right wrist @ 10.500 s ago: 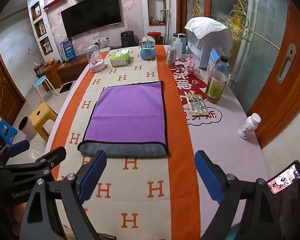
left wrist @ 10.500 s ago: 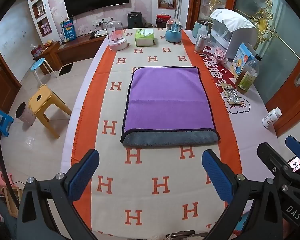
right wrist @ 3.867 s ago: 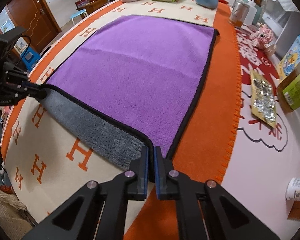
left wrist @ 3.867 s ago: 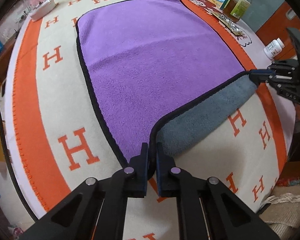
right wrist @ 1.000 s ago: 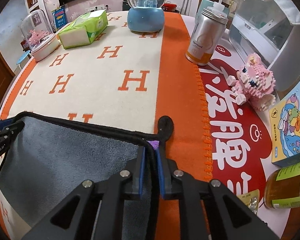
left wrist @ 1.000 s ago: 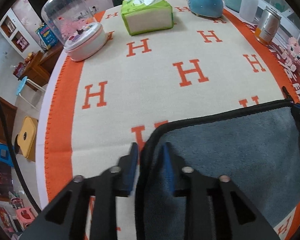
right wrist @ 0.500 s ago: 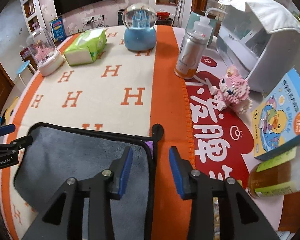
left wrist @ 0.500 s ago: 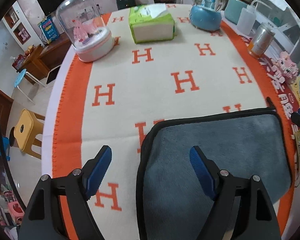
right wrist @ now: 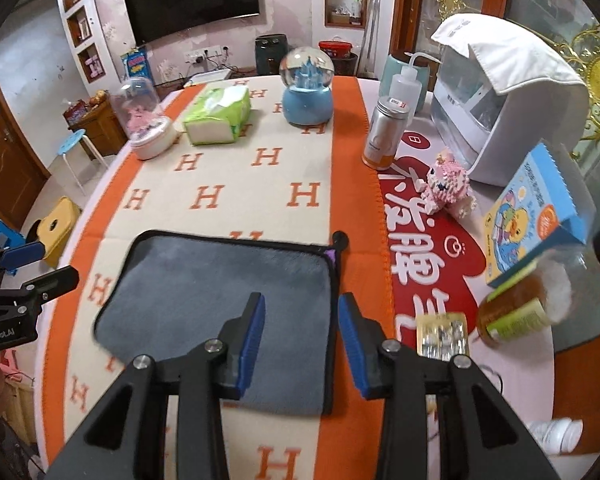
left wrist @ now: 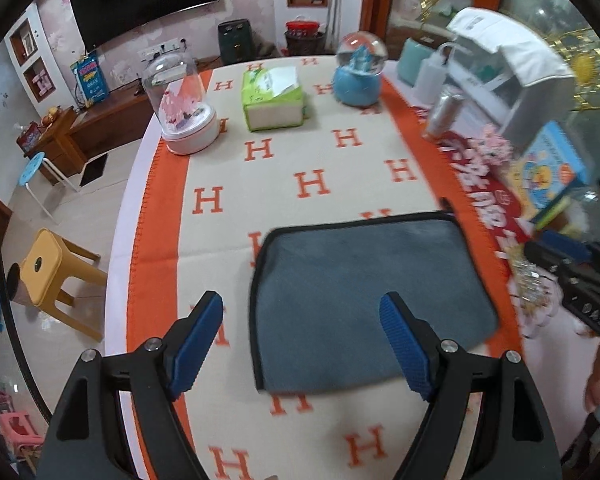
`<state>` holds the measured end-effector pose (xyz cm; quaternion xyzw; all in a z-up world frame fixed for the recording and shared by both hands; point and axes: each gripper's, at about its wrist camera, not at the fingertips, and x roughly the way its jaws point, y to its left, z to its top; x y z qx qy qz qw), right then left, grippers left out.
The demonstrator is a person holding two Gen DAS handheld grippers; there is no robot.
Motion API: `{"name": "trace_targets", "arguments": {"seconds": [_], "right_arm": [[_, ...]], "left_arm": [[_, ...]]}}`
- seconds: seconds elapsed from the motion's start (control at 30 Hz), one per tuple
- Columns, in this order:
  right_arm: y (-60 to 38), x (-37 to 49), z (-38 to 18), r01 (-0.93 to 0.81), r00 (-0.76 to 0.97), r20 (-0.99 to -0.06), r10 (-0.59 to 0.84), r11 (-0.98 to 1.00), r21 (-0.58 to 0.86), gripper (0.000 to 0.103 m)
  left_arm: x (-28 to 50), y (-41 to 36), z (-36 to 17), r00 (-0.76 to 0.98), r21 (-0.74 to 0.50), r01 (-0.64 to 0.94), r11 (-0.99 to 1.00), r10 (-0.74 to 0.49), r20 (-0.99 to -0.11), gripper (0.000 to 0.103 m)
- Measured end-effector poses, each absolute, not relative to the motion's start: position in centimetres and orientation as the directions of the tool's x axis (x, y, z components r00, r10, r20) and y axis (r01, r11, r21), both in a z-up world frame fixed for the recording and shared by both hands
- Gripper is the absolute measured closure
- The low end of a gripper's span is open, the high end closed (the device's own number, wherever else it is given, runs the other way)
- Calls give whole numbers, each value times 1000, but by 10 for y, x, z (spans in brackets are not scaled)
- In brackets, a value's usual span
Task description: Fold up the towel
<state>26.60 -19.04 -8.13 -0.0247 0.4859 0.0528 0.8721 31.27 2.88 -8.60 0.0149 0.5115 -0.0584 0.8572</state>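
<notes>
The towel (left wrist: 364,292) lies folded flat on the H-patterned cloth, grey side up with a black hem; it also shows in the right wrist view (right wrist: 228,300). A bit of purple shows at its far right corner (right wrist: 331,257). My left gripper (left wrist: 304,340) is open and empty, raised above the towel's near left part. My right gripper (right wrist: 302,332) is open and empty above the towel's right edge. Each gripper shows at the edge of the other's view.
At the far end stand a glass dome (left wrist: 182,112), a green tissue pack (left wrist: 272,100) and a blue snow globe (left wrist: 360,72). On the right are a metal can (right wrist: 386,136), a pink brick toy (right wrist: 448,188), a book (right wrist: 540,216), an amber bottle (right wrist: 520,312) and a blister pack (right wrist: 442,334).
Both grippers have opened, let go of the towel's far corners and pulled back and up. The towel now lies folded with its grey side up.
</notes>
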Motion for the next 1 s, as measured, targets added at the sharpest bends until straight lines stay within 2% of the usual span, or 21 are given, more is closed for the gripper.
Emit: {"name": "trace_targets", "arguments": {"seconds": [0.2,0.27,0.43,0.77,1.0], "right_arm": [[-190,202,-59,-112,536,-837,110,992,58,63],[-192,180,-54,-102,546,-829,118,992,74,56],[-190,130,-48,-89,550,-824,135,991,102,52],[-177,58,-39,-72,554,-820,143,990,123,51],[-170,28,-29,-55,559,-819,129,991,118,51]], "left_arm": [[249,20,-57,490,-108,144,984,-166,-856,22],[227,18,-51,496,-136,149,979,-193,-847,22],[176,16,-38,515,-182,159,970,-239,-823,22],[100,6,-21,558,-162,166,973,-228,-797,22],[72,9,-13,534,-209,141,968,-252,-807,18]]}}
